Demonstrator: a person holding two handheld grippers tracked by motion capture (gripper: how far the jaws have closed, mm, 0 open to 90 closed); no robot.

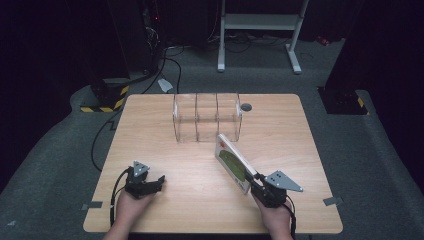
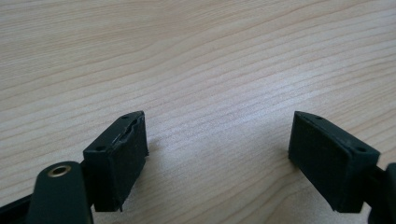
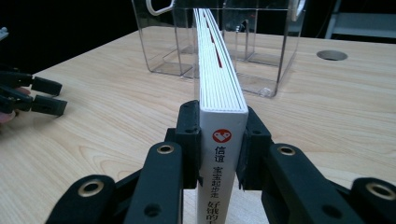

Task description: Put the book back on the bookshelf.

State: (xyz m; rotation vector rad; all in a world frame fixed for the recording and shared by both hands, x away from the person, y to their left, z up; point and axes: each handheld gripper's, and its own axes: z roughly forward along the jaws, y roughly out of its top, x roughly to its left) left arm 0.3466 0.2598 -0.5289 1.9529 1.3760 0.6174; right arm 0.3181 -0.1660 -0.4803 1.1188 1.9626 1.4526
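the thin white hardcover book with a green cover (image 1: 232, 162) is held above the counter's (image 1: 190, 200) near right, clenched at its spine by the right claw (image 3: 223, 140), far end toward the clear plastic three-slot rack (image 1: 207, 117). the left claw (image 2: 219, 154) is released, grasping nothing. held by one end, the book could sag and catch a divider.

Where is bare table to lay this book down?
Bare wood lies between the left tongs and the book, and along the table right of the clear organizer. It is crowded where the book nears the organizer.
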